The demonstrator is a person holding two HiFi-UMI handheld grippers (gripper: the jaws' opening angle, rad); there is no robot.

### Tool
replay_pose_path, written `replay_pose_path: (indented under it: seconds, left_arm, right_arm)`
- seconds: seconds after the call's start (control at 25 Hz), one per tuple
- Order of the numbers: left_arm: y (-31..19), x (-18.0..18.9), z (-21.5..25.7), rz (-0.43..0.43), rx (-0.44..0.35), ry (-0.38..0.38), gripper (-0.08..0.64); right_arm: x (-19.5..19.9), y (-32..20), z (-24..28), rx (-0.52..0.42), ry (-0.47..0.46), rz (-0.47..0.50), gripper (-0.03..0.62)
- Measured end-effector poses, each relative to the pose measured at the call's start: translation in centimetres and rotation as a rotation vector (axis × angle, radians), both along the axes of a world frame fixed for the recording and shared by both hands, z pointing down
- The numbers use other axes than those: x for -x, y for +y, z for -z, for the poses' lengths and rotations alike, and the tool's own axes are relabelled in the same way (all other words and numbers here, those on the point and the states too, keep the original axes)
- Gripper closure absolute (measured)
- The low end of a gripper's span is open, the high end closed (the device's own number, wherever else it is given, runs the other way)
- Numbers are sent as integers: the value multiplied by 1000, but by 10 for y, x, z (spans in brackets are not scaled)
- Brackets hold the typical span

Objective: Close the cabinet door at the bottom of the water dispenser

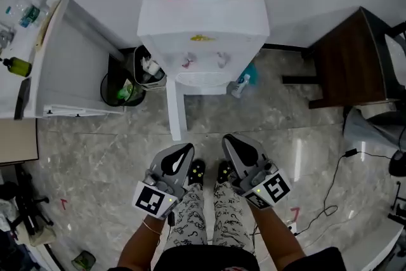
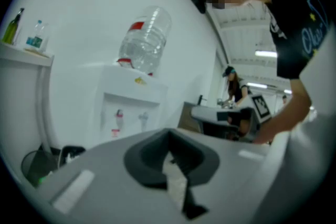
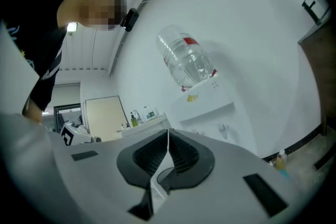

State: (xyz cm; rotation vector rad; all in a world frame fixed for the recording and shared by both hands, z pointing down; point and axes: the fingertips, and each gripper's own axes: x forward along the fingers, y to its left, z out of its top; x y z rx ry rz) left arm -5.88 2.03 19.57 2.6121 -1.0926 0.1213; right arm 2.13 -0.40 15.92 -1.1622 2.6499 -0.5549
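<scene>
Left grey two-jaw gripper w/ marker cube and right grey two-jaw gripper w/ marker cube are held low, side by side, tips angled fwd and slightly inward. Each has its jaws pressed together, nothing btwn them. Left forearm and right forearm extend back behind the jaws.

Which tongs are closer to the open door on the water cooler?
Left. The left tongs hang just below the free end of the door; the right tongs are farther off to its right.

Grey left hand-held gripper and right hand-held gripper; doodle-print trousers.
</scene>
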Motion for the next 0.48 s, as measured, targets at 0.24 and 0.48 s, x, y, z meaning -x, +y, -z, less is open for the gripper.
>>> replay_pose_path:
  seconds: [0.24,0.48]
  left_arm:
    - [-23,12,-113,58,83,-32,565]
    - [-36,57,-195,159,126,-100,565]
  right_arm:
    - [9,-44,-115,59,81,72,575]
    - [23,-55,-186,95,88,70,575]
